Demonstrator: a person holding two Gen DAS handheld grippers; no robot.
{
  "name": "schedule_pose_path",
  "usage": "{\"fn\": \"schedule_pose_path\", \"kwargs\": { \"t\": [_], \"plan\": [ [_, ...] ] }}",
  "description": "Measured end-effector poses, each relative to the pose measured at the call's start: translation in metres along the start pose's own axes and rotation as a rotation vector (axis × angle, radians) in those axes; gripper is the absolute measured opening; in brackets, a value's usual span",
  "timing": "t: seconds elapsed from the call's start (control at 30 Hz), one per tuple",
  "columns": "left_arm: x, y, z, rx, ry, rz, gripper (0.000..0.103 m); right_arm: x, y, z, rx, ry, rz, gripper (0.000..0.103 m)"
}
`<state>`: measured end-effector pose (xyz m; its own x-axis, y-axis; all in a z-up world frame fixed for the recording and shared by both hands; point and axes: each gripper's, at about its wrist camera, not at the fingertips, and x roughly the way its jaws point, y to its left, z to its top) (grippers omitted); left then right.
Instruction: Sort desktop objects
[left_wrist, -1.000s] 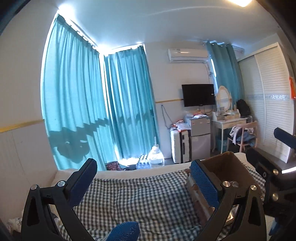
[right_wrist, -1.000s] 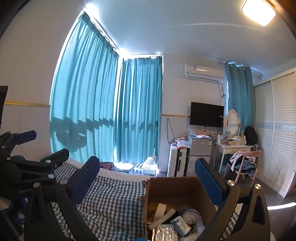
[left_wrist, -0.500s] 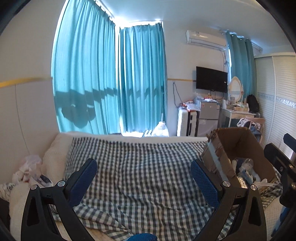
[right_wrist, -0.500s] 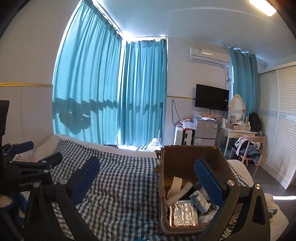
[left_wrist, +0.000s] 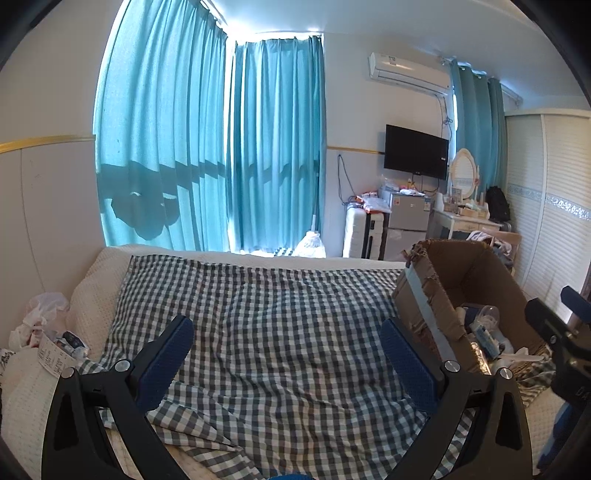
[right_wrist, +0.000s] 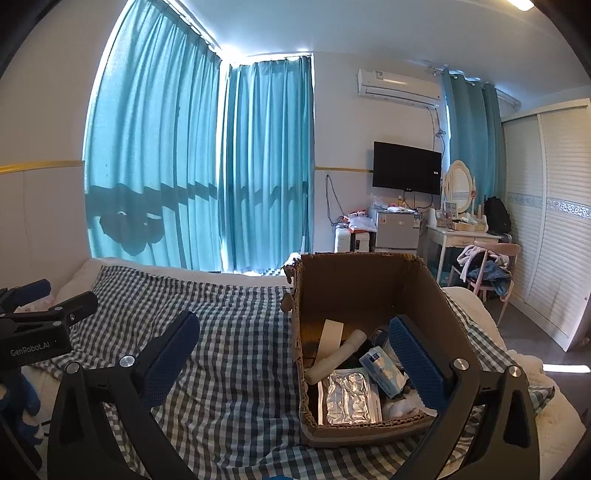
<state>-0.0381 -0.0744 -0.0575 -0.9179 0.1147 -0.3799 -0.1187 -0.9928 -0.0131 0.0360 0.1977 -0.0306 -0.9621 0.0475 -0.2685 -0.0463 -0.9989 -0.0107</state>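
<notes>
both claws, left claw (left_wrist: 286, 356) and right claw (right_wrist: 295, 354), are held wide apart and empty above the checked cloth (left_wrist: 266, 314). the cardboard box (right_wrist: 369, 291) sits at the right, holding a foil pack (right_wrist: 347, 397), a roll (right_wrist: 336, 358) and what may be a tissue pack (right_wrist: 382, 371). the right claw is best lowered straight over one item, clear of the box wall.

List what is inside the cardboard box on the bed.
In the box: a foil pack, a cream tube, a white card strip and a blue-white packet. A gripper finger covers the items at its right side.
</notes>
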Motion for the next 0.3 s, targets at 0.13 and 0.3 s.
{"fn": "schedule_pose_path", "kwargs": {
  "t": [0.13,0.3],
  "plan": [
    [-0.0014,-0.0059,-0.0012,0.012,0.007,-0.002,0.103,-0.0015,0.001,-0.0007,-0.001,0.003,0.011,0.103],
    [-0.0003,-0.0091,-0.0034,0.025,-0.001,0.021,0.103,-0.0024,0.0028,0.0,-0.002,0.003,0.016,0.103]
  ]
}}
